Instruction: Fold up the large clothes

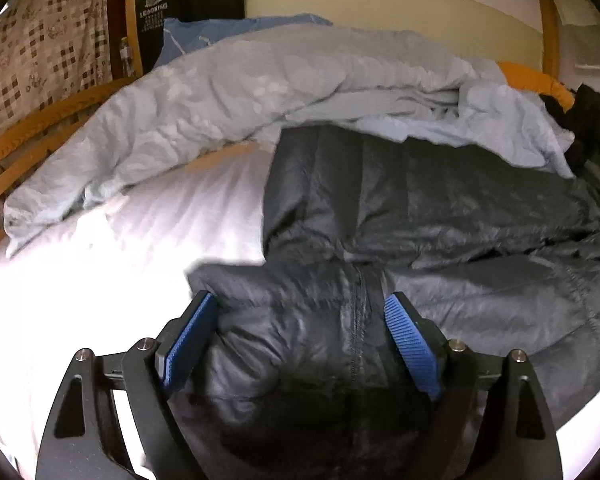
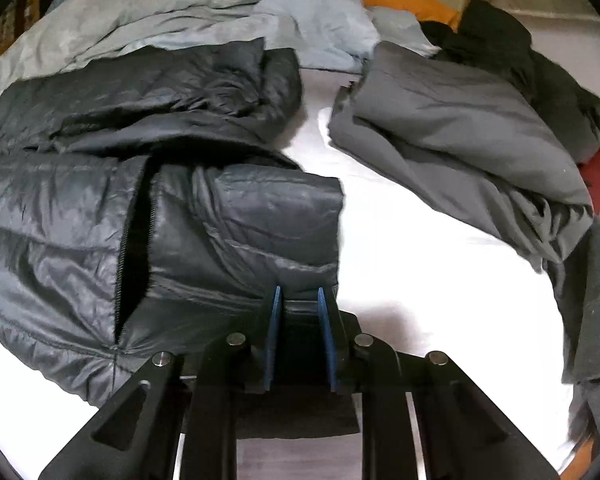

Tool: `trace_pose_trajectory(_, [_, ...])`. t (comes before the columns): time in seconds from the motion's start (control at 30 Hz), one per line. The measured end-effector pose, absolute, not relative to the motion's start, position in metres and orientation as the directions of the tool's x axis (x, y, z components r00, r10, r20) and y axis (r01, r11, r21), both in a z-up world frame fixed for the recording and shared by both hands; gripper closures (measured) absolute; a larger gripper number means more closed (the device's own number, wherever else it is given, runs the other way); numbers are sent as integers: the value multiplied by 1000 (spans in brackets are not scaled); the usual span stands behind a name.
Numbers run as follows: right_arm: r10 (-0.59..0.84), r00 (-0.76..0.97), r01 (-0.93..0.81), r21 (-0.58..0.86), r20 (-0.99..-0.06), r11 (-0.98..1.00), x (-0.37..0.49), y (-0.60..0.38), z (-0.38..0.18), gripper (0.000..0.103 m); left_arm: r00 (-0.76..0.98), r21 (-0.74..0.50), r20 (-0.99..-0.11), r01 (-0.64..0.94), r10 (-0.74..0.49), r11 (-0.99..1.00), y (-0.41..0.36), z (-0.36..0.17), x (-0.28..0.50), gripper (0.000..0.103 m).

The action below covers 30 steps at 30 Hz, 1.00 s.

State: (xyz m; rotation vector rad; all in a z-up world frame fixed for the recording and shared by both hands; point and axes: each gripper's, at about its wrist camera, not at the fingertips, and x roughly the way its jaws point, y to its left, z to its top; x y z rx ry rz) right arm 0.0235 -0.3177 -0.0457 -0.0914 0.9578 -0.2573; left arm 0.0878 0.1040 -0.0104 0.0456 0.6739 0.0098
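Two grippers (left (image 1: 300, 344), right (image 2: 298, 300)), perhaps three garments.

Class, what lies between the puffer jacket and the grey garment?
Bare white sheet separates the jacket from the grey garment, shown in the right wrist view.

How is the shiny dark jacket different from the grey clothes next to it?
The jacket is shiny, puffy and quilted; the grey garment is dull, thin and smooth. The jacket shows a zip; none shows on the grey garment. The right gripper pinches the jacket's edge; nothing touches the grey garment. Both lie crumpled on the white sheet.
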Motion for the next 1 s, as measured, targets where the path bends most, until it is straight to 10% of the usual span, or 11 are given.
trace_pose_trajectory(0.3, [-224,720,165,-152,-657,975,-14,-305,10,80,817,-120,-554,115,-162,986,143,46,46,27])
trace_pose_trajectory(0.4, [-150,774,60,-164,-615,985,-26,-274,19,35,780,-43,-580,258,-234,965,107,46,25,41])
trace_pose_trajectory(0.57, [-159,814,-32,-315,-559,948,-39,-223,11,19,698,58,-642,456,-317,888,47,23,-7,40])
trace_pose_trajectory(0.8, [-60,647,-338,-356,-760,871,-43,-177,-38,18,604,294,-787,547,-125,784,4,-44,-9,27])
trace_pose_trajectory(1.0, [-262,709,-240,-573,-655,784,-42,-174,-62,18,646,323,-760,473,-73,820,7,-54,6,27])
